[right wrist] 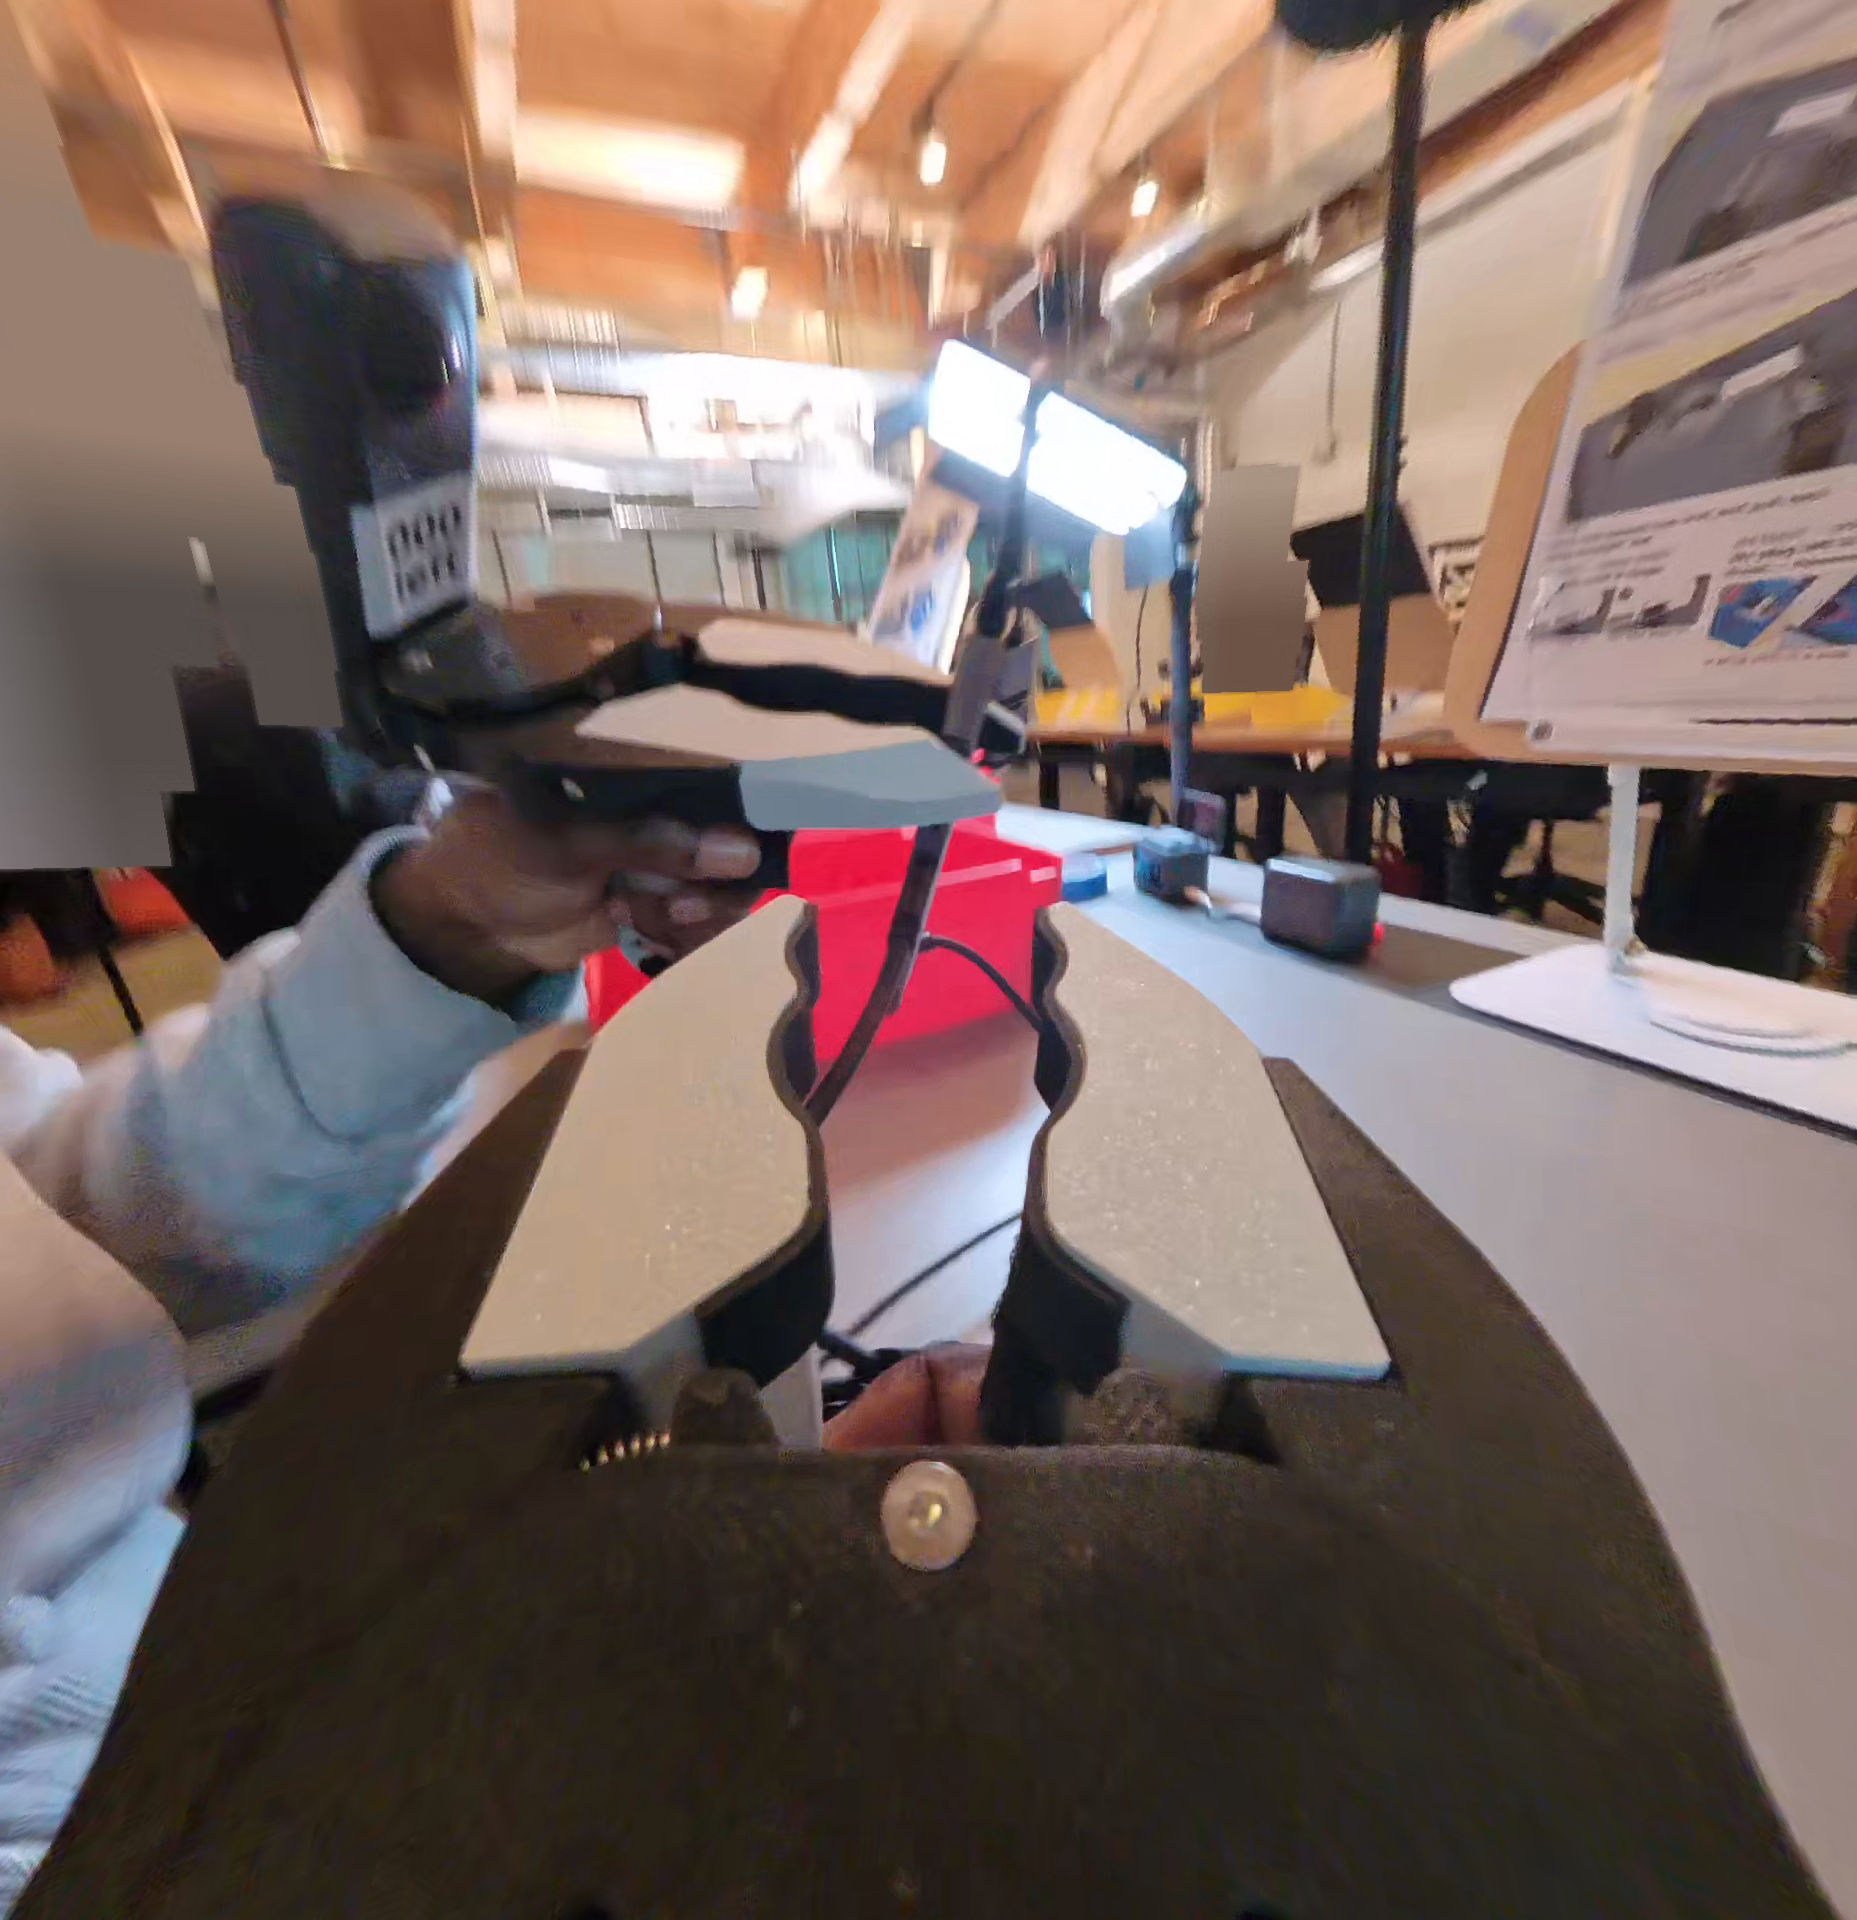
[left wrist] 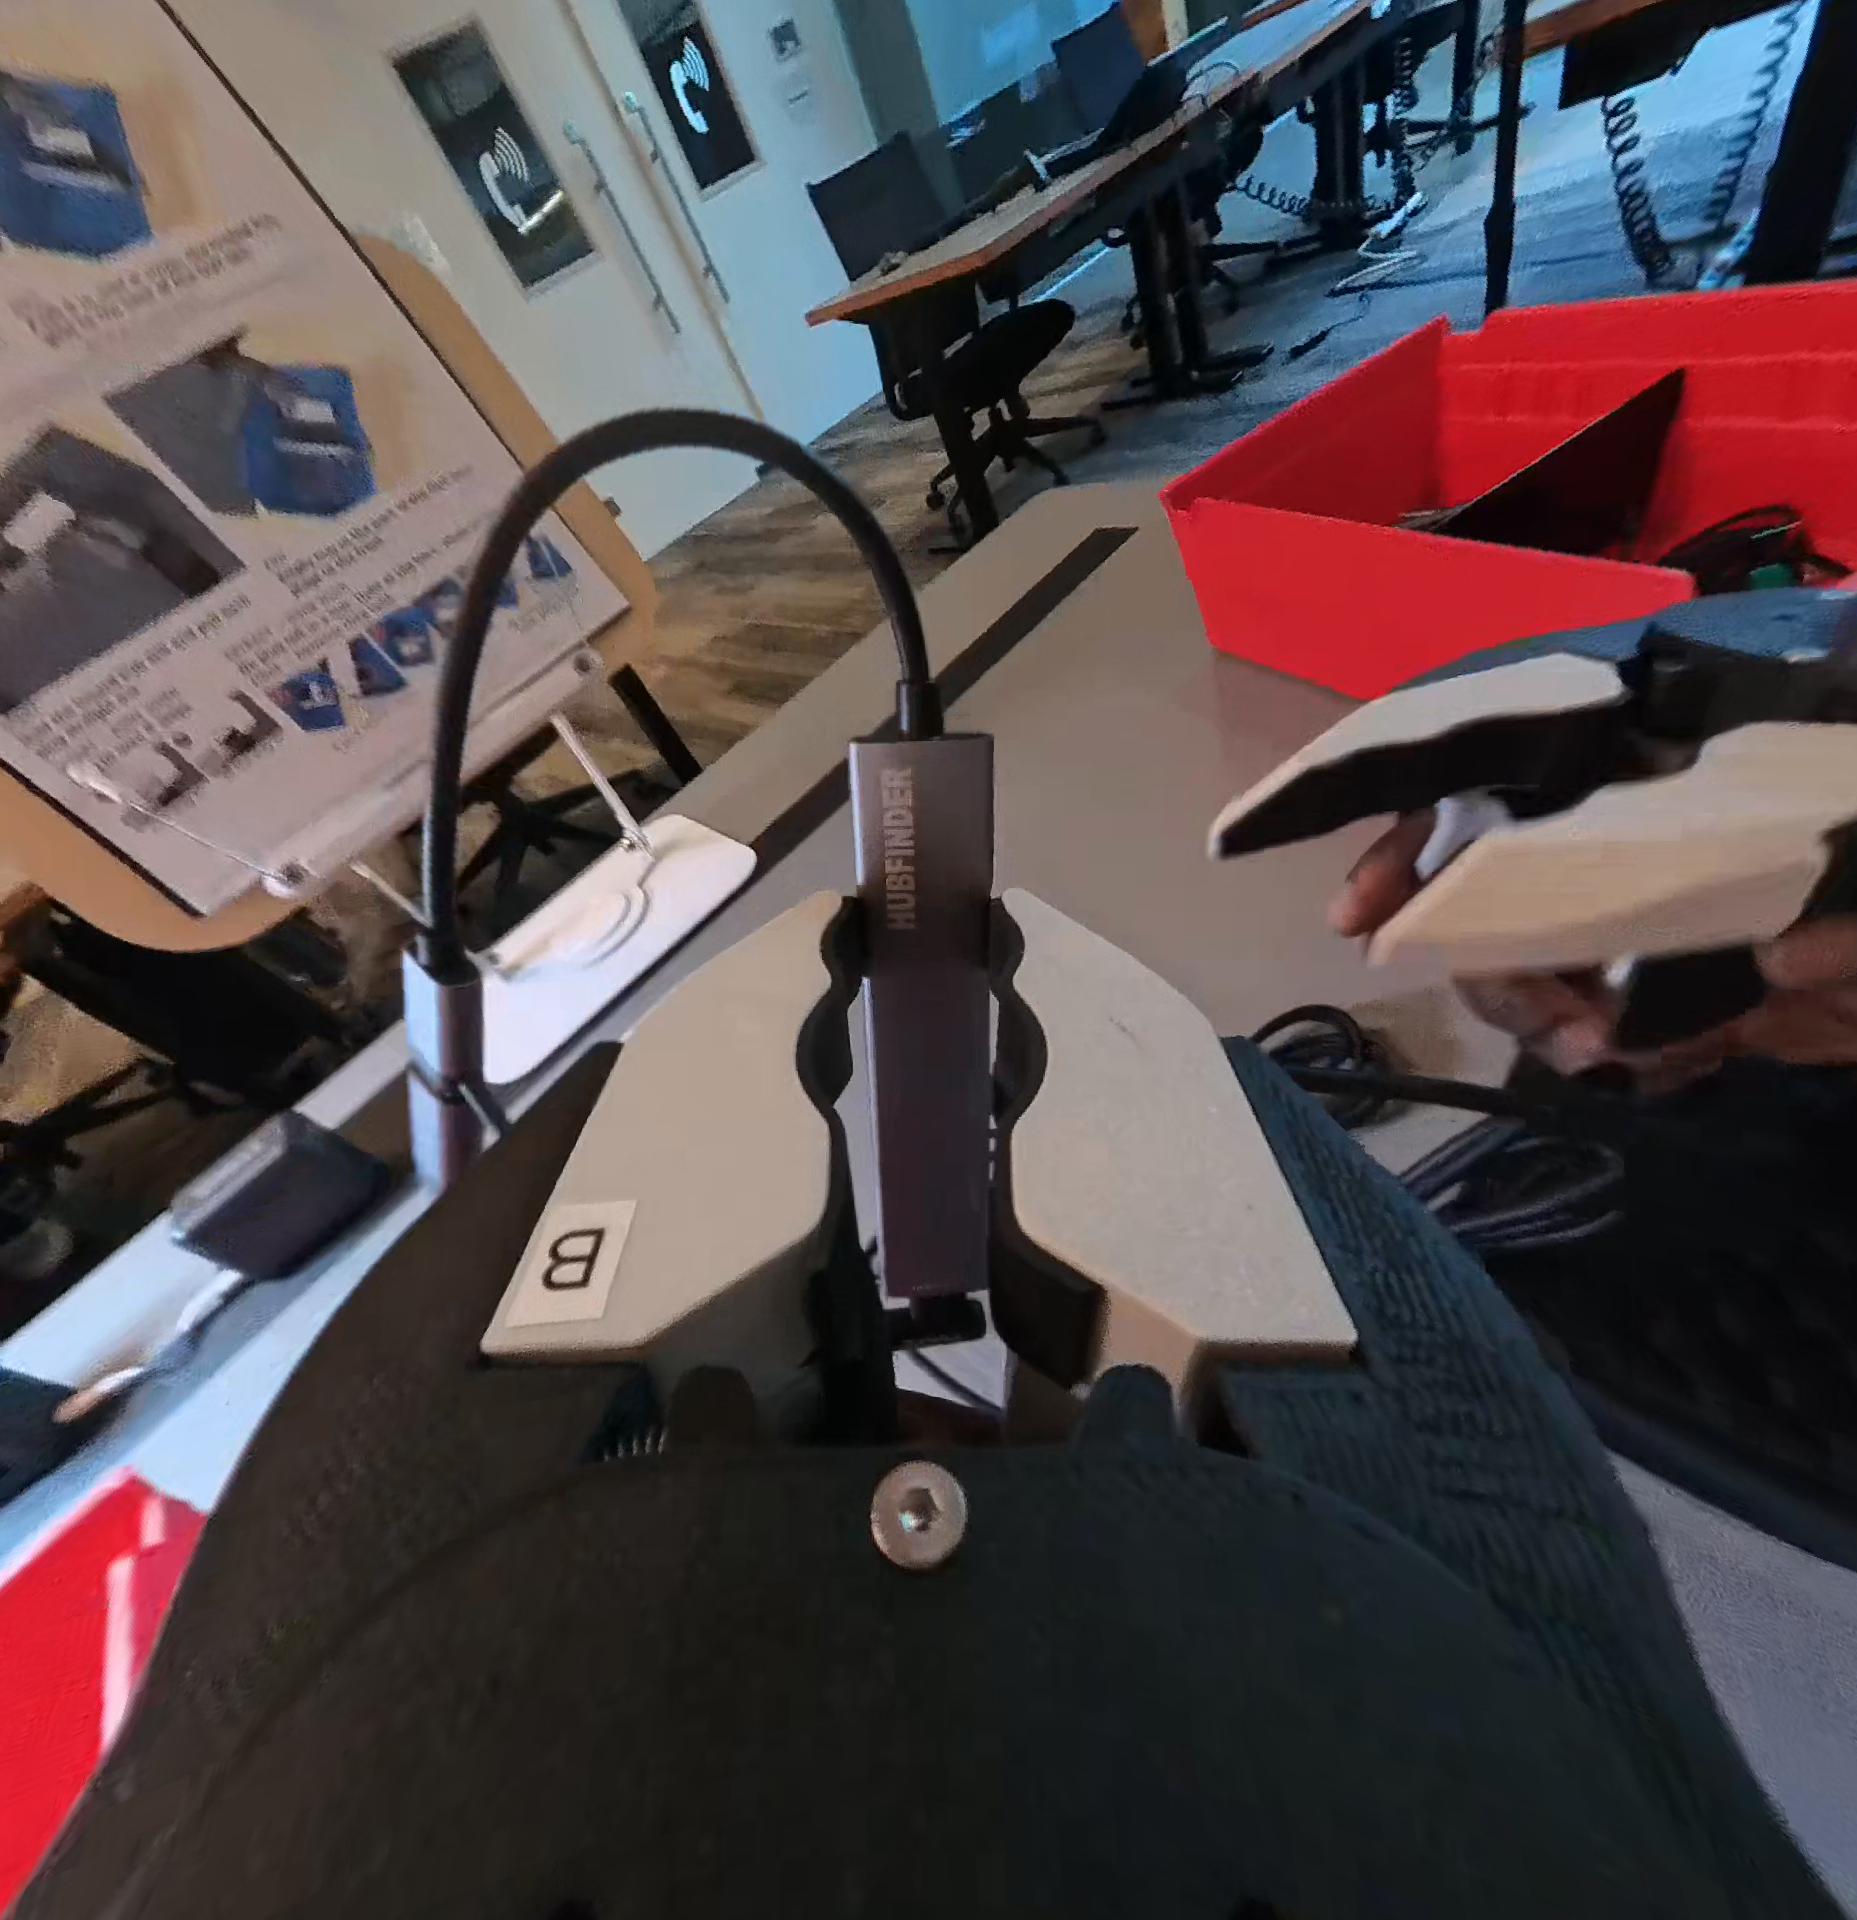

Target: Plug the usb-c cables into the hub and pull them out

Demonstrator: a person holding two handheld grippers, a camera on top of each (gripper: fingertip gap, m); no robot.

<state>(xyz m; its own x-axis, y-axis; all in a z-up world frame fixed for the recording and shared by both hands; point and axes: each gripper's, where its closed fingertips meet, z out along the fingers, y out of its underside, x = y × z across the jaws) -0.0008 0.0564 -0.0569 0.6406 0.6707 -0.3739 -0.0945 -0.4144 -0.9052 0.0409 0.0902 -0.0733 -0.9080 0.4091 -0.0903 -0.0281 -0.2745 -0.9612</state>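
Clearly the left gripper (left wrist: 924, 925) clamps the hub (left wrist: 924, 997) aloft to steady its ports; the right gripper (right wrist: 924, 925), jaws apart and empty, waits just beside it for a cable.

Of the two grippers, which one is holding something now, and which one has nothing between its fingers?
The left gripper holds the grey hub, clamped between its fingers, with the black cable arching from the hub's far end. The right gripper is open and holds nothing.

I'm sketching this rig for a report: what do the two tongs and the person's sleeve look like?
Both tongs have flat pale grey fingers with wavy black inner pads on textured black bodies, with a silver screw at the centre. The left tongs carry a white lettered sticker. The right tongs look alike. The sleeve is light grey.
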